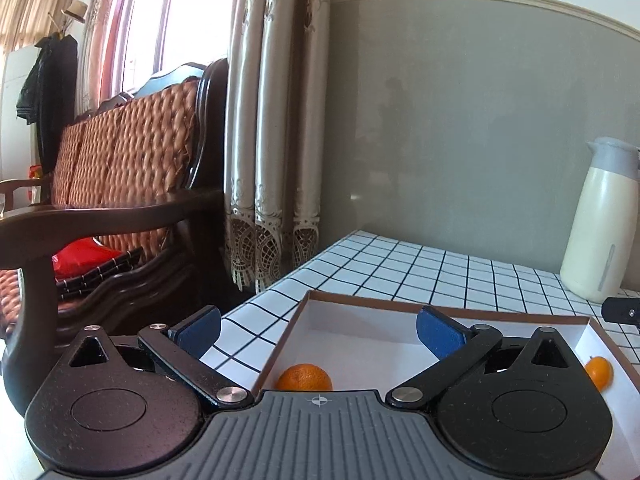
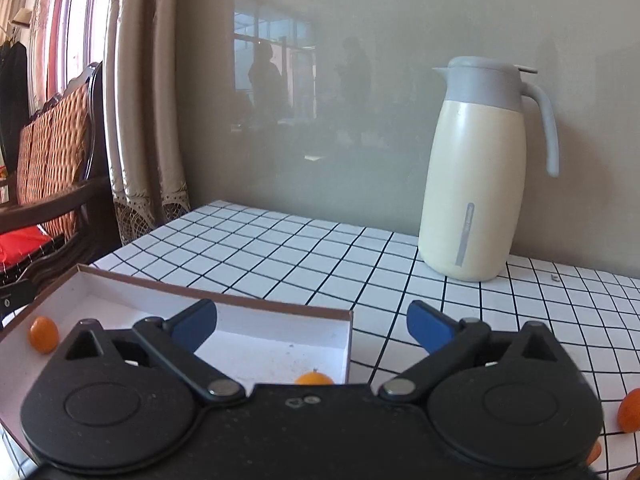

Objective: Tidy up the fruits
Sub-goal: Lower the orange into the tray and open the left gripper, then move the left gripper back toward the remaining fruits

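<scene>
A shallow white box with a brown rim [image 1: 400,303] lies on the checked table. In the left wrist view an orange [image 1: 305,377] sits in the box's near left corner and a small kumquat [image 1: 599,372] lies at its right side. My left gripper [image 1: 319,326] is open and empty above the box's left edge. In the right wrist view the box [image 2: 248,300] holds a kumquat [image 2: 43,334] at the left and another fruit [image 2: 314,378] near its right corner. My right gripper [image 2: 312,326] is open and empty over the box's right end. Two orange fruits [image 2: 629,410] lie on the table at the right.
A cream thermos jug with a grey lid [image 2: 476,176] stands at the back of the table by the grey wall, also in the left wrist view [image 1: 598,220]. A wooden sofa [image 1: 120,184] and curtains [image 1: 272,120] stand left of the table's edge.
</scene>
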### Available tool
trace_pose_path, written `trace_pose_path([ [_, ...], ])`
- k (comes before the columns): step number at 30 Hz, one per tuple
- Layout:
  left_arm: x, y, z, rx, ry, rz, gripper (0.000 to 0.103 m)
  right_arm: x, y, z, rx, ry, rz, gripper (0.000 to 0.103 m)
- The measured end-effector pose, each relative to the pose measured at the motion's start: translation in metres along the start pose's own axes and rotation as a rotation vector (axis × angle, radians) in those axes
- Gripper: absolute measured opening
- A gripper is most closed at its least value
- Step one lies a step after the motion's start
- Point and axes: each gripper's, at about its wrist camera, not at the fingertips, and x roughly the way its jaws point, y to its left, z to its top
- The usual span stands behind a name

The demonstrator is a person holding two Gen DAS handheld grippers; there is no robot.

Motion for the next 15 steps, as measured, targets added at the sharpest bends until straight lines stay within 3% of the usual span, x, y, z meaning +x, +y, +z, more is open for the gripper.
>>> trace_pose_path([
  [15, -0.039, -0.008, -0.002, 0.002, -0.005, -0.042, 0.103, -0.043, -0.002, -0.002, -0.038, -0.051, -0.021, 0.096],
])
